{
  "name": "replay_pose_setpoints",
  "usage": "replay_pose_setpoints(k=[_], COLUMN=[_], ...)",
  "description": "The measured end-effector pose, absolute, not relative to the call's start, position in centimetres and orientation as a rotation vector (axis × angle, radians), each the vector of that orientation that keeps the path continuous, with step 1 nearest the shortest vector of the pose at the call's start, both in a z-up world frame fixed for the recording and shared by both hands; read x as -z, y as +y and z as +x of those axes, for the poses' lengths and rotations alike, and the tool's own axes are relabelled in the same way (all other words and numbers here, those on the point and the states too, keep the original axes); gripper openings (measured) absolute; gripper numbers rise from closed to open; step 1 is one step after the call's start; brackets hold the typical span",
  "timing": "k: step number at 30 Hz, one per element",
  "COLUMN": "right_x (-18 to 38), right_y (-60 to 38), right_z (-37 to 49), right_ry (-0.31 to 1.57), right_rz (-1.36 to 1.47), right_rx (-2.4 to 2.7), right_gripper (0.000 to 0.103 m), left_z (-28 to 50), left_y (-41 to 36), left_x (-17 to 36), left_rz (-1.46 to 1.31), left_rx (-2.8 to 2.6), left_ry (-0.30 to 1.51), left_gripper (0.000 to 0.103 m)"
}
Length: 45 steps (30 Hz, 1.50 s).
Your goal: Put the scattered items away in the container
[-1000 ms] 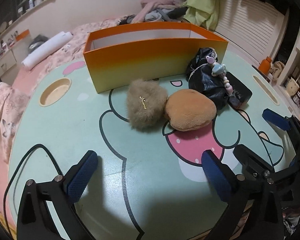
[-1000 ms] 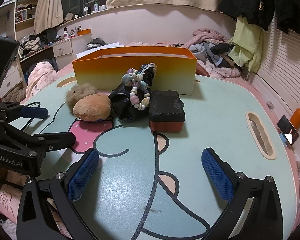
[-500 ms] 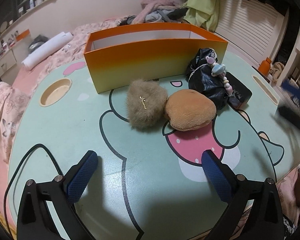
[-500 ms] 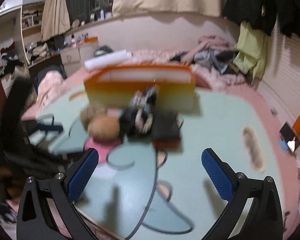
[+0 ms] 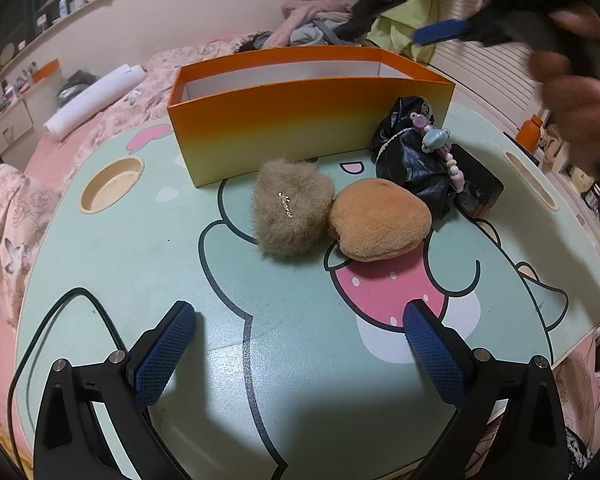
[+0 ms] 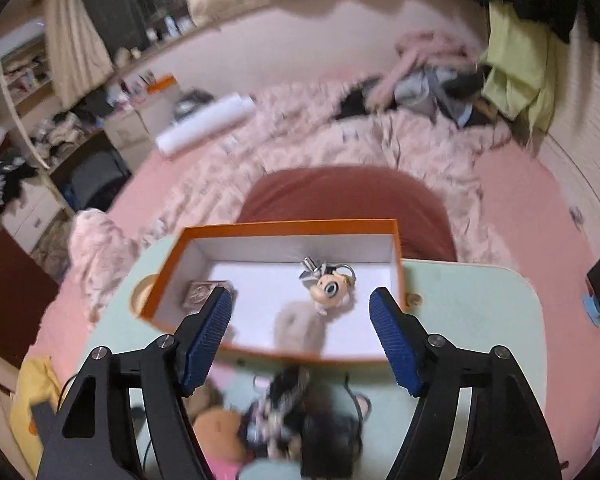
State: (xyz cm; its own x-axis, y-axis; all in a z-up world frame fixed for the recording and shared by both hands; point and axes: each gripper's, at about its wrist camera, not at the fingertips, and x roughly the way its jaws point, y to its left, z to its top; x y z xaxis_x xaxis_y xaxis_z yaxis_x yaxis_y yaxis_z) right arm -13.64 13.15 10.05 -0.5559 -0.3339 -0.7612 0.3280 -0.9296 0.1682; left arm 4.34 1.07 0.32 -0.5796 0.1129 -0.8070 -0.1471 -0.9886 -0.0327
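Since the earlier frame the right claw point(image 6: 300, 336) has swung up from desk level to a position above the orange box point(image 5: 300, 120); its jaws are closing with nothing between them. The left claw point(image 5: 296, 354) is unmoved, jaws spread wide and empty, in front of the box.

Progress is judged partial. Inside the box: a cartoon-head keychain point(image 6: 330, 286) and a small patterned item point(image 6: 204, 292). Remaining on the desk point(image 5: 140, 260), all just in front of the box: fluffy tan pouch point(image 5: 290, 210), touching brown plush pad point(image 5: 380, 224); black bag point(image 5: 410, 152) with bead strap point(image 5: 446, 154); dark block point(image 5: 478, 188).
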Motion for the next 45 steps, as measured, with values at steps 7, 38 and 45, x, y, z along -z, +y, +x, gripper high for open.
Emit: replay_pose_setpoints(k=[7,38,45], right_x=[-5.1,-10.2,-8.6], right_y=[11.0,13.7,12.5], right_z=[-18.3,-17.0,-17.5], right_ry=[0.180,-0.010,-0.001], right_rz=[1.471,1.240,1.308], right_rx=[2.519,2.519,2.477], right_gripper=[0.061,0.033,0.071], left_z=[4.5,4.5,4.6], left_y=[1.2,1.6,1.6], left_x=[-0.4,-0.5,-0.5], left_rz=[-1.356,-1.356,-1.356], left_rx=[-2.668,-2.669,-2.669], left_ry=[0.056,0.056,0.055], left_gripper=[0.103,0.103,0.103])
